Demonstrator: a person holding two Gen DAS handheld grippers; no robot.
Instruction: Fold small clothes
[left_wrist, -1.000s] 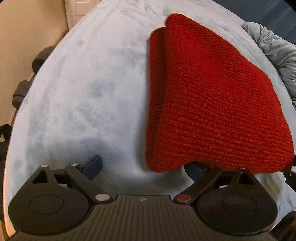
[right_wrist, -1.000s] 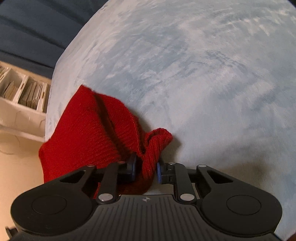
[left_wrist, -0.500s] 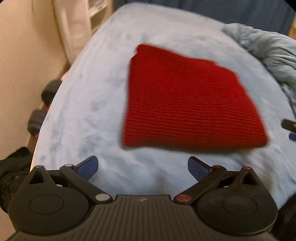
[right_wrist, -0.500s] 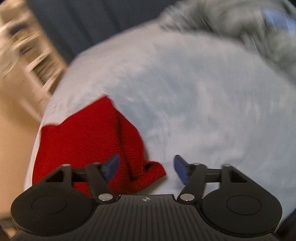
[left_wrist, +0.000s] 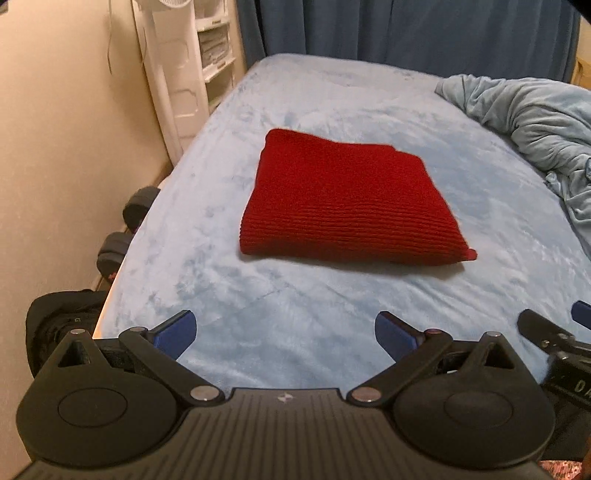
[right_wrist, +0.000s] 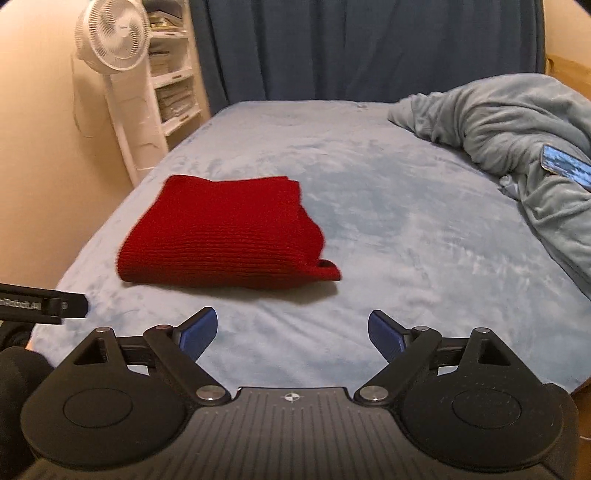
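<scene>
The red knit garment (left_wrist: 347, 206) is seen folded flat on the light blue bed (left_wrist: 280, 317), well apart from both grippers. The left gripper (left_wrist: 284, 334) is spread wide, empty; the right gripper (right_wrist: 293, 334) has just been opening, nothing between its jaws. A loose corner possibly sticks out.

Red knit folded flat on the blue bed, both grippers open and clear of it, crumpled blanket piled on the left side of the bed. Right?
Not quite: the blanket is piled on the right side of the bed, as the right wrist view shows. The rest holds: the red knit lies folded flat, and the left gripper and right gripper are open and clear of it.
</scene>
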